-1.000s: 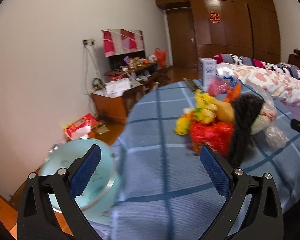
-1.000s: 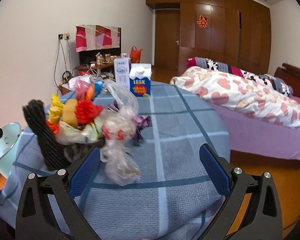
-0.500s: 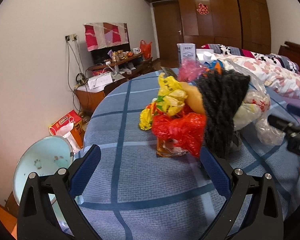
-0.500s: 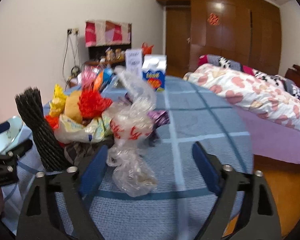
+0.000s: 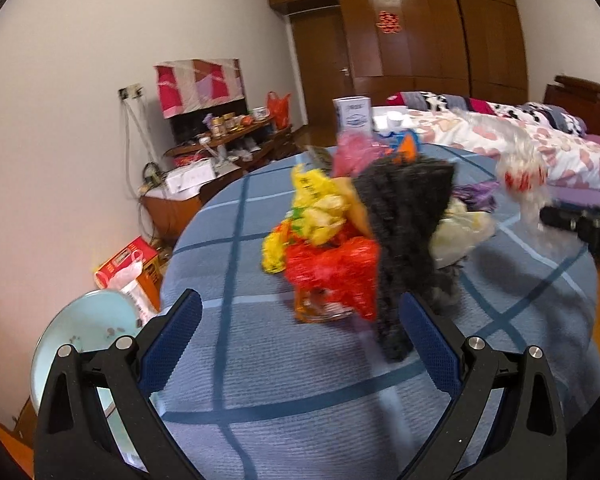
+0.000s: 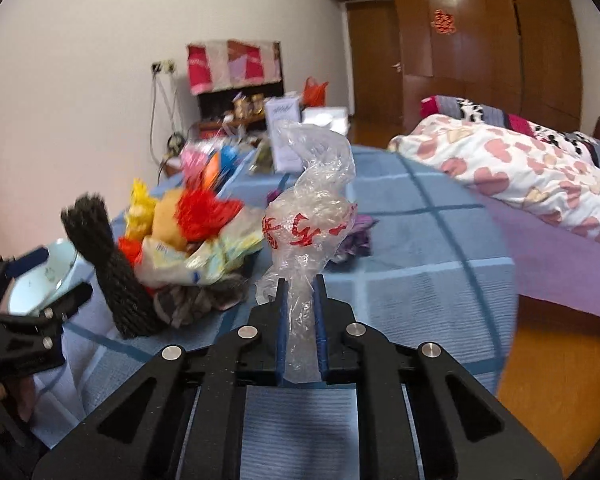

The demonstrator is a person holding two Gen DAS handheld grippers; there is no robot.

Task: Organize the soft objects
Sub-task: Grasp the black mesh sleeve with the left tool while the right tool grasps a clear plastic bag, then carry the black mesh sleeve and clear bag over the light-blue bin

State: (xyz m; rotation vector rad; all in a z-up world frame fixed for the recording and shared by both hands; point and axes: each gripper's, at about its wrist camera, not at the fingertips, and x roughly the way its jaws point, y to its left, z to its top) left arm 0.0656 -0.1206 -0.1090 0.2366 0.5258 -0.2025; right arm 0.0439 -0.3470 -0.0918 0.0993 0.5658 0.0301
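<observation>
Right wrist view: the right gripper (image 6: 300, 312) has its blue pads pinched tight on the lower tail of a clear plastic bag (image 6: 310, 216) with red print. The bag's long axis runs upright, twisted top pointing up and away over the blue checked table (image 6: 420, 264). Just left sits a pile of soft objects (image 6: 188, 232). The left gripper (image 5: 300, 328) is spread wide, nothing between its pads, facing the black netting (image 5: 404, 224).

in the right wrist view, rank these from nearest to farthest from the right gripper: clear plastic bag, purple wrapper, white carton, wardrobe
1. clear plastic bag: pinched in the right gripper jaws, rising straight ahead.
2. purple wrapper: on the blue tablecloth just behind the bag, slightly right.
3. white carton: standing at the table's far edge.
4. wardrobe: against the back wall, across the room.
</observation>
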